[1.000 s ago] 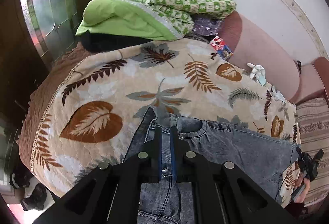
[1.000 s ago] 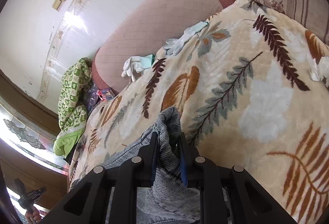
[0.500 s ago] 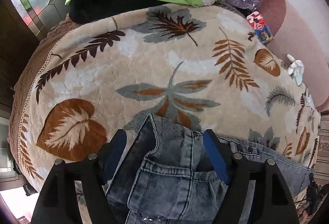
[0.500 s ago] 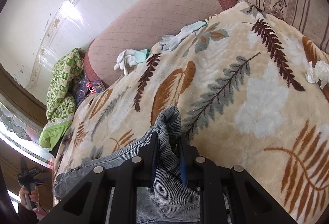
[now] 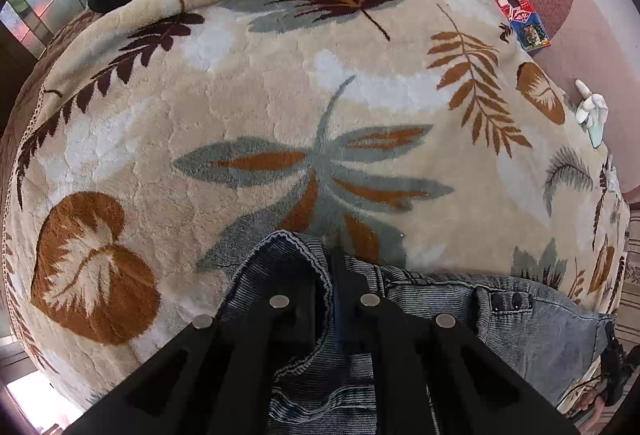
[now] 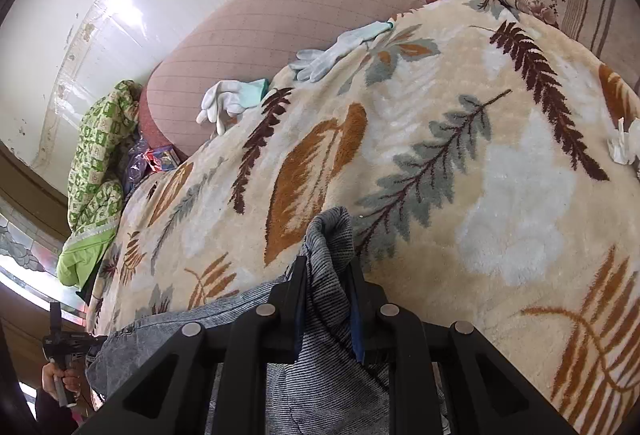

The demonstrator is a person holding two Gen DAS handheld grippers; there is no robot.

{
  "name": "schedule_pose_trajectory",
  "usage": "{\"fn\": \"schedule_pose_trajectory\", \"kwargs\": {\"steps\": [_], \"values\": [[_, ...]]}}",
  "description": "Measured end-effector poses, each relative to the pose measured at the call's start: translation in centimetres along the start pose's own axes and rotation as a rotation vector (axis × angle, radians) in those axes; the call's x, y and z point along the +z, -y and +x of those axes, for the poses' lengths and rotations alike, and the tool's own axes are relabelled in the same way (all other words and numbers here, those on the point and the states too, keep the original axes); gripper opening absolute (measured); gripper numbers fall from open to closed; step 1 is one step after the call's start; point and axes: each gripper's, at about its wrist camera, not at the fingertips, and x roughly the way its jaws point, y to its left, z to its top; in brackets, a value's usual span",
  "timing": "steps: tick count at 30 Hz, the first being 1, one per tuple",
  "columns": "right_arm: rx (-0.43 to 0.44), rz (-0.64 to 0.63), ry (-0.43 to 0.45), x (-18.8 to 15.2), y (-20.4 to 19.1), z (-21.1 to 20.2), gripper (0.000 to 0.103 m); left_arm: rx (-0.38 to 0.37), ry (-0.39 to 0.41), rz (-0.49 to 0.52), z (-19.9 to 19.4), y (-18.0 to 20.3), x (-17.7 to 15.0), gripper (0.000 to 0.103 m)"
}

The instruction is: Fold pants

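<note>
Pants [image 5: 520,319] lie on the leaf-patterned blanket [image 5: 280,95] of the bed. Left tongs [image 5: 328,275], spread wide half a second ago, now clench the waistband; right tongs [image 6: 326,267] stay clamped on a leg cuff. Folding can proceed.

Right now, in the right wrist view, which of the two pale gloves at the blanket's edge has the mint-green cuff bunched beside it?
The white glove nearer the green quilt; the pale blue-grey glove lies stretched out flat.

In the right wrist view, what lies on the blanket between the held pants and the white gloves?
Nothing: bare leaf-print blanket separates the pants from the gloves.
</note>
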Motion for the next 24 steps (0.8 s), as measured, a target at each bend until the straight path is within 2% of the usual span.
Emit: {"fn": "schedule_pose_trajectory", "kwargs": {"steps": [4, 7, 15, 19, 24], "values": [[0.004, -0.001, 0.010, -0.1, -0.1, -0.3, 0.019, -0.015, 0.062, 0.035, -2.2, 0.6, -1.2, 0.004], [0.019, 0.010, 0.026, -0.2, -0.1, -0.9, 0.019, -0.060, 0.104, 0.042, -4.5, 0.7, -2.5, 0.004], [0.143, 0.104, 0.076, -0.7, 1.0, -3.6, 0.019, -0.184, 0.218, 0.072, -11.0, 0.2, -4.9, 0.004], [0.202, 0.138, 0.118, -2.1, 1.9, -6.0, 0.019, -0.243, 0.259, 0.093, -13.1, -0.1, -6.8, 0.004], [0.237, 0.166, 0.161, -4.9, 3.5, -9.5, 0.019, -0.312, 0.299, 0.090, -14.9, -2.9, -10.3, 0.004]]}}
